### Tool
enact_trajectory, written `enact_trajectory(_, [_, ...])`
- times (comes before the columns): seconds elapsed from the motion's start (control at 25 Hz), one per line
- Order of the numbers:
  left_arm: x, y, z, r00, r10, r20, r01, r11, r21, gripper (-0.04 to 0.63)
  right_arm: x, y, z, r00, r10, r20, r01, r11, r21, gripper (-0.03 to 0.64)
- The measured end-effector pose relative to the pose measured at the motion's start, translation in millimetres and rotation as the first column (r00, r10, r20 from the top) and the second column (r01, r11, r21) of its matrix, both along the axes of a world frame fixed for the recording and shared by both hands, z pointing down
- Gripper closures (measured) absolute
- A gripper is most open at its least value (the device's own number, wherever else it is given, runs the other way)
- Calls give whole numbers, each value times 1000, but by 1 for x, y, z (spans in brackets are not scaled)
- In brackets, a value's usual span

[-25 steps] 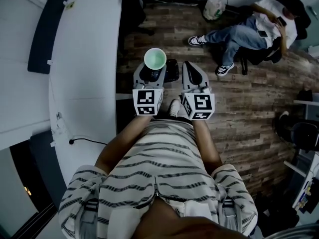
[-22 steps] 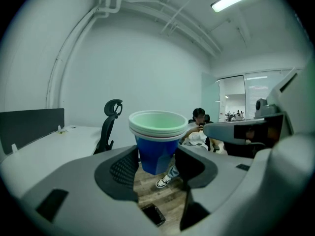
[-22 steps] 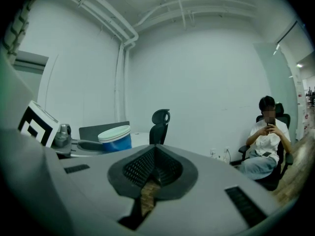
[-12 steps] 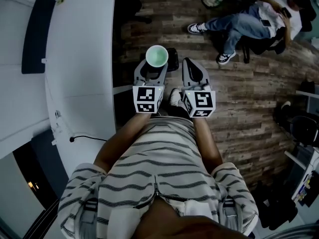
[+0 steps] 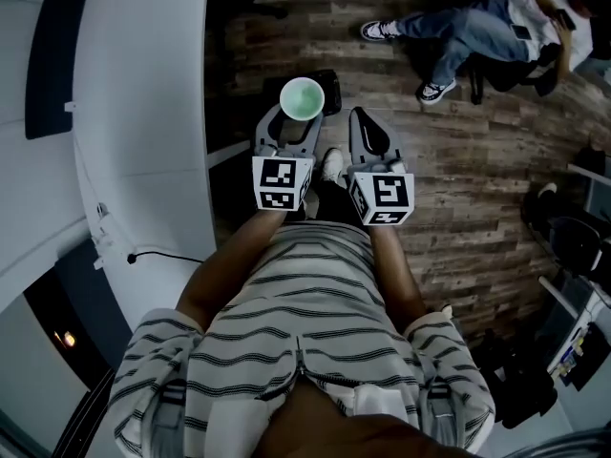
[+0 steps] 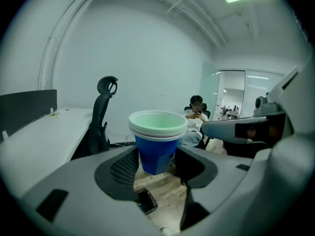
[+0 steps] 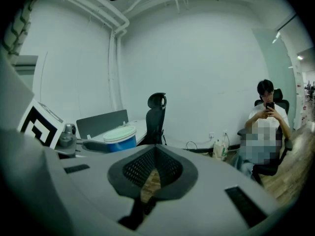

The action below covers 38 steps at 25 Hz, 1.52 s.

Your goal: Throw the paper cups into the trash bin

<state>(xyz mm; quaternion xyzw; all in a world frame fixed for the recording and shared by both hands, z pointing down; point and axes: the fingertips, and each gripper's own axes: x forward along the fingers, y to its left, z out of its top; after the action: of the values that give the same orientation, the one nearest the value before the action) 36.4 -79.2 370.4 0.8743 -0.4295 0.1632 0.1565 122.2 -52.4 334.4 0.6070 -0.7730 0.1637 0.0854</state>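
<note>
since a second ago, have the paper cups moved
Yes, slightly. In the head view the paper cups sat at the far left corner of the black box; now they overlap its left side, nearer the person.

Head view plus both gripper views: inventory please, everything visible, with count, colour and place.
blue paper cups with pale green insides: nested stack of at least two, held upright above the floor
black box-shaped container: one, on the floor below the cups
white desk: one, at the person's left
black office chair: one, by the desk
seated person holding a phone: one, blue jeans, far right
wood-plank floor: brown, underfoot
left tongs: grey, closed on the cup stack
right tongs: grey, shut, empty
</note>
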Motion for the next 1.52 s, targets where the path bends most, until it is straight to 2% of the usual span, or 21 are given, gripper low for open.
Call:
enact_trajectory(0.16, [3,-4,18,1000,1,10,0,1000,-29,344,0,-4,19,999,1,47,1,999,-42,601])
enact_trajectory(0.36, [2,1,42,999,-8,32,11,996,-86,344,-4,-4,40,998,-27,56,31,996,-81,601])
enact_trajectory(0.84, [6,-9,106,999,-41,36,46,986,-163,344,14,-16,96,1000,-25,17,27,991,-134,601])
enact_trajectory(1.32, [-1,-8,178,995,-86,52,97,958,-270,344,13,-17,149,999,-3,36,10,980,-197,601])
enact_trajectory(1.52, [-1,-12,206,993,-111,29,115,943,-313,344,14,-16,175,999,2,37,6,974,-225,601])
